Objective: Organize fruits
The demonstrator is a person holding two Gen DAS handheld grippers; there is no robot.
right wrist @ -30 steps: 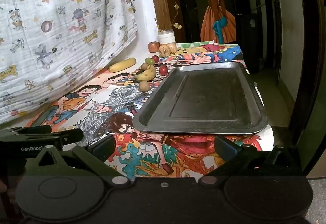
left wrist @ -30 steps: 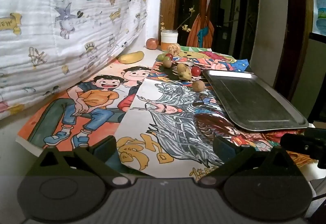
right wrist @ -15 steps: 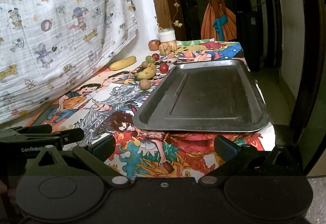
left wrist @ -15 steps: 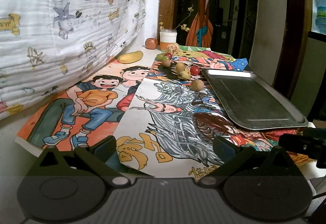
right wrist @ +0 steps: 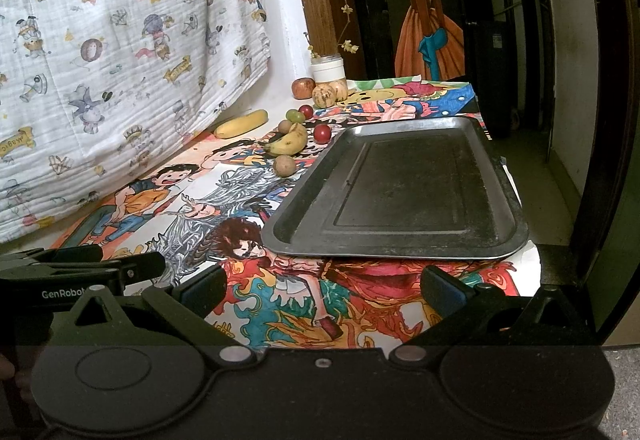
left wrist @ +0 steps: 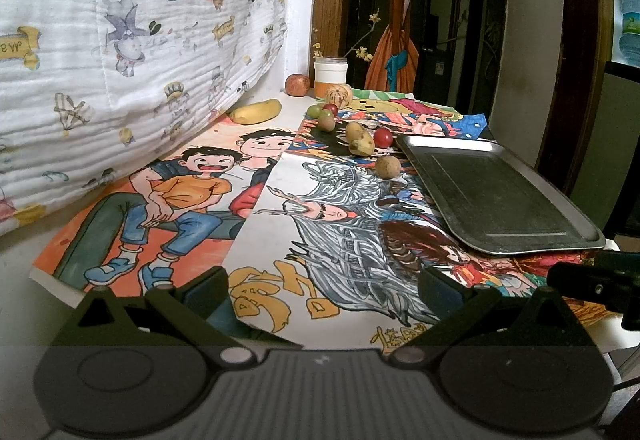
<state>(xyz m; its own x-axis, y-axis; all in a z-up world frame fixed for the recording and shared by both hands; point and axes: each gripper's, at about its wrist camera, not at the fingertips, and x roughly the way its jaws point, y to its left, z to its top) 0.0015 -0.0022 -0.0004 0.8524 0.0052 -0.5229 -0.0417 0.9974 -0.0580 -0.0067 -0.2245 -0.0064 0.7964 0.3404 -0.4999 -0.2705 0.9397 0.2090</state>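
Observation:
Far back on the table lie several fruits: a long banana [right wrist: 241,123] by the cloth, a curved banana [right wrist: 289,142], a brown round fruit [right wrist: 285,165], a red fruit [right wrist: 322,133], green grapes [right wrist: 295,115], an apple [right wrist: 303,88] and a striped melon [right wrist: 325,95]. A dark metal tray [right wrist: 404,236] sits empty on the right. My left gripper [left wrist: 324,286] is open over the near drawings, far from the fruit [left wrist: 387,166]. My right gripper [right wrist: 324,286] is open just short of the tray's near rim, nothing between its fingers.
Colourful drawings [left wrist: 188,192] cover the table. A printed white cloth [left wrist: 120,40] hangs along the left. A white jar [right wrist: 329,67] with twigs stands at the back by a wooden door frame. The table edge drops to the floor on the right.
Both views have shifted only slightly; the left gripper has crept a little forward. Both grippers stay open and the fruit has not moved.

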